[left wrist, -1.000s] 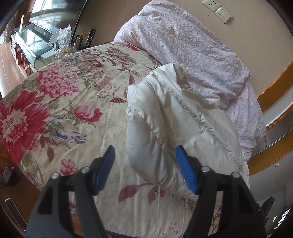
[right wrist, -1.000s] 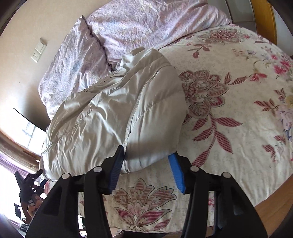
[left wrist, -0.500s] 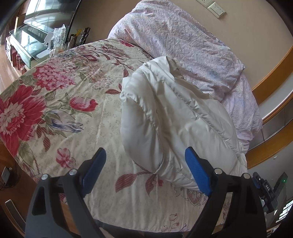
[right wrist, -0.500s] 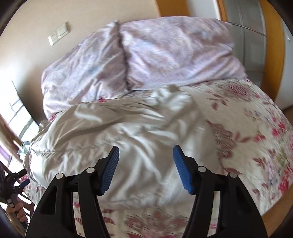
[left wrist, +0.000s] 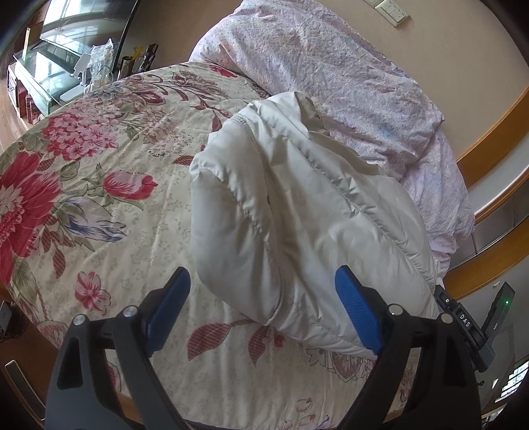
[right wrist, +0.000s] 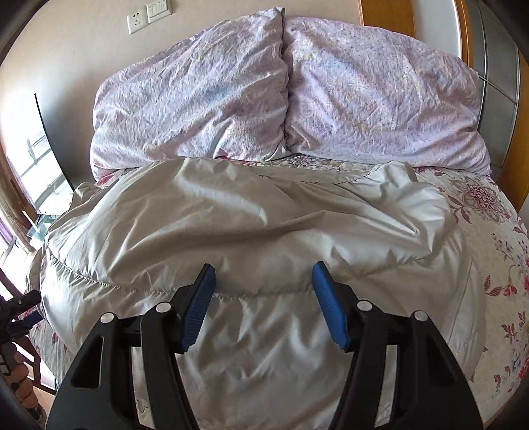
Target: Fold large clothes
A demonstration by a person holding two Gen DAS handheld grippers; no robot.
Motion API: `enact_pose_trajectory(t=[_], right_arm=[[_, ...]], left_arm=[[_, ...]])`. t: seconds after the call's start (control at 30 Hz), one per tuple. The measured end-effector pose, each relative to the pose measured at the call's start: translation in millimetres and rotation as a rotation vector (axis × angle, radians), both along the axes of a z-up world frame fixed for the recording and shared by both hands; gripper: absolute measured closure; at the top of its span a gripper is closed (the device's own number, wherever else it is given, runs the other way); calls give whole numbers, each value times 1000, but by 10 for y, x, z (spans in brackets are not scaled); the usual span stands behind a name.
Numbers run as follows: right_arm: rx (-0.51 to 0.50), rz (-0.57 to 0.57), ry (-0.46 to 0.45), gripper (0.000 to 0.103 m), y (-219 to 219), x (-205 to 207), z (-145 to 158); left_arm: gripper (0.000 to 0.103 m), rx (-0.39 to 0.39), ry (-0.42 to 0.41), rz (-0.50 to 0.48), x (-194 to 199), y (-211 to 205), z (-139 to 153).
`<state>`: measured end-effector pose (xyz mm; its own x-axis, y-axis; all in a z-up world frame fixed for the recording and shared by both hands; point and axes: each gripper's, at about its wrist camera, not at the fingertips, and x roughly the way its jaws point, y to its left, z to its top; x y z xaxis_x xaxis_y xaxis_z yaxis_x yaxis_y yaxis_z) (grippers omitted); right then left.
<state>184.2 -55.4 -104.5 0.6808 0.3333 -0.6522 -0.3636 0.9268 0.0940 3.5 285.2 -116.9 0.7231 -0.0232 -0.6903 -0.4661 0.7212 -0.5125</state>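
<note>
Down jacket [left wrist: 297, 211], white and quilted, lies folded into a thick bundle on the floral bedspread [left wrist: 99, 185], its far end close to the lilac pillows [right wrist: 284, 92] at the head of the bed; in the left wrist view its near, rounded end sits just beyond and between the blue pads of the left gripper [left wrist: 261, 311], nearer the right pad [left wrist: 358, 317] than the left one; that gripper has just been opening, its jaws now spread wide, holding nothing, and whether the right pad brushes the fabric I cannot tell; in the right wrist view the jacket [right wrist: 251, 231] fills the middle of the scene, lying crosswise, and the right gripper [right wrist: 263, 304] hovers over its near edge, along a stitched seam; its jaws have just been opening too, now about half apart, with the fabric seen between the pads but not pinched, so it grips nothing.

Counted: one jacket; two grippers, each with two blue pads; two pillows side by side against the wall; one bedspread; a switch plate and a socket [right wrist: 137, 20] on the wall above the left pillow; a glass-topped cabinet [left wrist: 43, 69] at the far left of the left wrist view, with small items on it too small to name.
</note>
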Motion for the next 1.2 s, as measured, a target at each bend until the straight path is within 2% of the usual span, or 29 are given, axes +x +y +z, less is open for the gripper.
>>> enact_pose_trajectory(t=[0.23,0.47,0.6,1.1,1.2], right_arm=[[-27,-14,4,39,116,44,-153],[-121,-34,10,36,299,94,-375],[-117,-37,38,36,319,145,-436],[-103,-44,49,36,318,164,-478],[-100,-44,46,36,319,163,-482]], left_arm=[[14,-24,-5,6,101,16,-35],[13,-57,-13,8,206,34,-74],[12,-59,-21,9,240,37,-67],[12,-115,-62,40,356,135,-82],[18,-156,-79,60,366,221,-104]])
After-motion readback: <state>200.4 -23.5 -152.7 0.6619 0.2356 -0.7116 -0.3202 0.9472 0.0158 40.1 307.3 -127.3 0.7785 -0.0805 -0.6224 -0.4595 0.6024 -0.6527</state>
